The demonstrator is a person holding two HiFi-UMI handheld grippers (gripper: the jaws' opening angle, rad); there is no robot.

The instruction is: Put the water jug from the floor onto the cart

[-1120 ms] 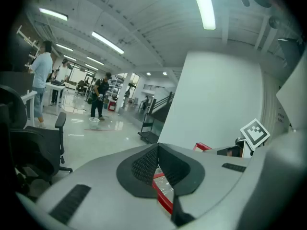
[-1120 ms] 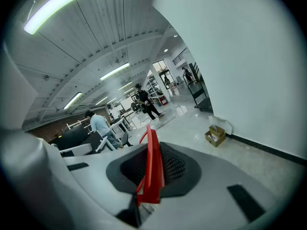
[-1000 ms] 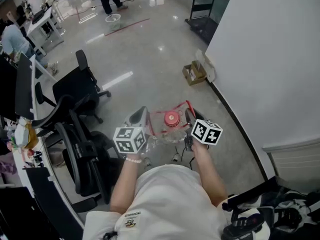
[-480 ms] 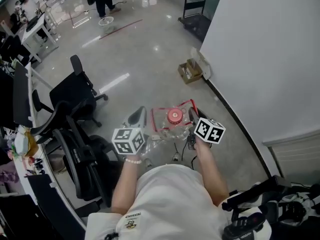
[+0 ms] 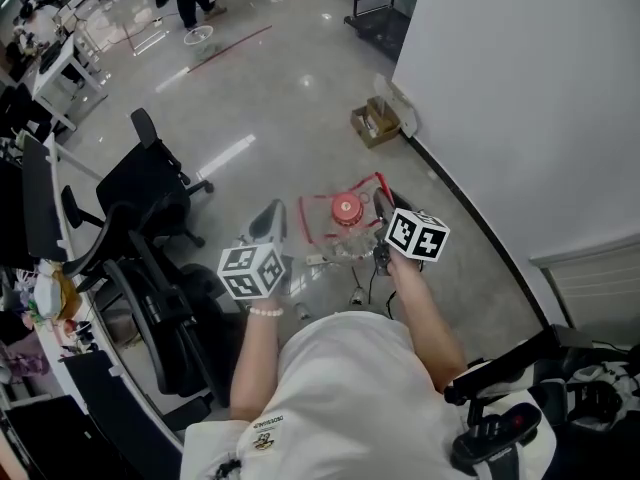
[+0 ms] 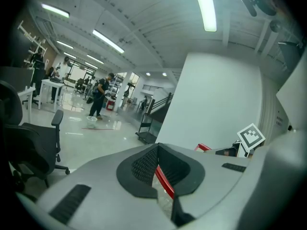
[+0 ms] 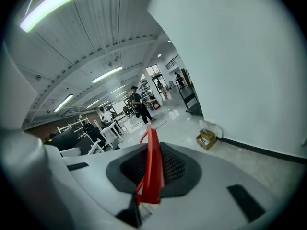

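a: while the person stands beside the white wall (image 5: 520, 88), the water jug (image 5: 342, 240) hangs between both tools, out in front of the chest and up off the grey floor (image 5: 290, 98).
b: look at the left gripper (image 6: 162, 178). its black pads are pinching the red handle (image 6: 163, 182), and the red strip runs straight through the closed gap.
a: same story at the right gripper (image 7: 149, 176). its jaws are clamped on the other side of that handle, with the bar standing on edge between the pads.
b: from the head view the red cap (image 5: 346, 208) sits in the middle, facing up, with the handle boxed around it.
a: and the cart (image 5: 378, 13)? well apart from the jug, far along the wall, flat and black, push bar upright.
b: a cardboard box (image 5: 375, 121) lies open against the wall between jug and cart. office chairs (image 5: 150, 183) crowd the left.
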